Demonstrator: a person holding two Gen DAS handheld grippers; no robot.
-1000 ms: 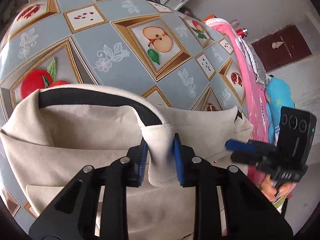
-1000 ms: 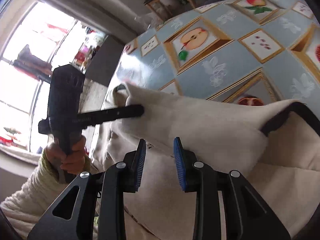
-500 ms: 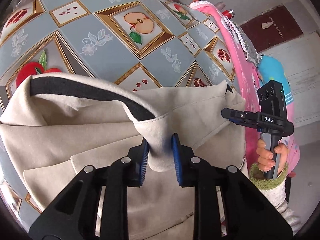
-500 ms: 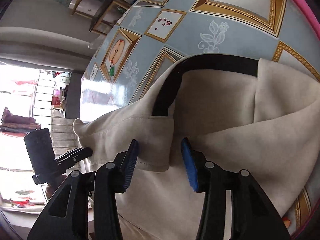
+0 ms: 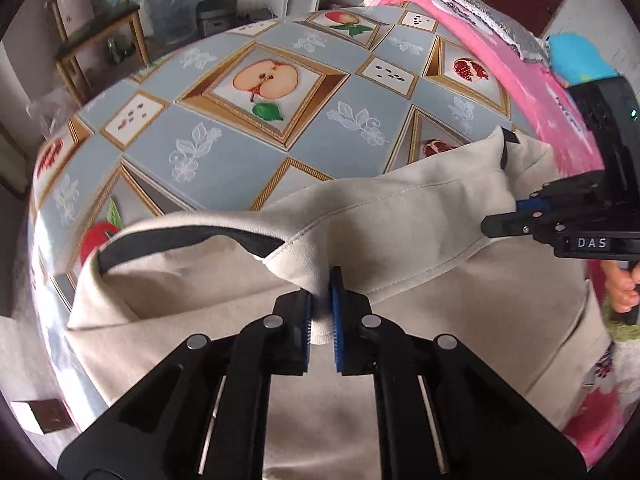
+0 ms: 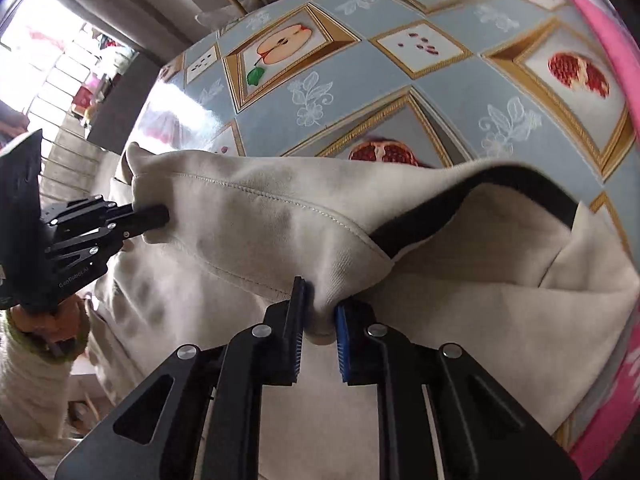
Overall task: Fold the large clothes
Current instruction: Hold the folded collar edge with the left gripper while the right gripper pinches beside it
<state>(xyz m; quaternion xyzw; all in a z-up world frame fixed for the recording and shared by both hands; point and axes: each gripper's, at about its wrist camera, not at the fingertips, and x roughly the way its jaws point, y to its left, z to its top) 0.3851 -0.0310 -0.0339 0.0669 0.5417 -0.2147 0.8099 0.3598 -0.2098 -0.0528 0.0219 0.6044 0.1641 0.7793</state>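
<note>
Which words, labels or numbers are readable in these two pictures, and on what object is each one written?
"DAS": white letters on the body of the right gripper, seen from the left wrist camera.
Faint print on the body of the left gripper, seen from the right wrist camera: too small and blurred to read.
The tablecloth has only fruit pictures, no words.

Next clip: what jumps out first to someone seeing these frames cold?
A cream fabric garment with a black inner band lies bunched at the table's near edge, each hand-held gripper pinching a fold: left, right. Behind it spreads the glossy blue tablecloth with framed fruit pictures.
</note>
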